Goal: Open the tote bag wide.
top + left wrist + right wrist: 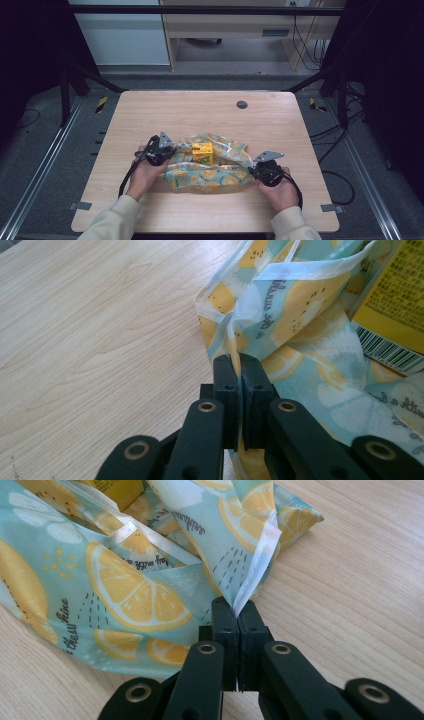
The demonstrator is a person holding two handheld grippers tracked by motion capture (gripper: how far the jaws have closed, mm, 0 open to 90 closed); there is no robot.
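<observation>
We hold the lemon-print cloth in the near middle of the table with the left gripper and the right gripper both clamped on its opposite edges (hemmed ones), probably to wrap the yellow box lying on it.

Cream sleeves. Both grippers black, with brass-ringed screws, grey three-cornered top plates and trailing black cables.
</observation>
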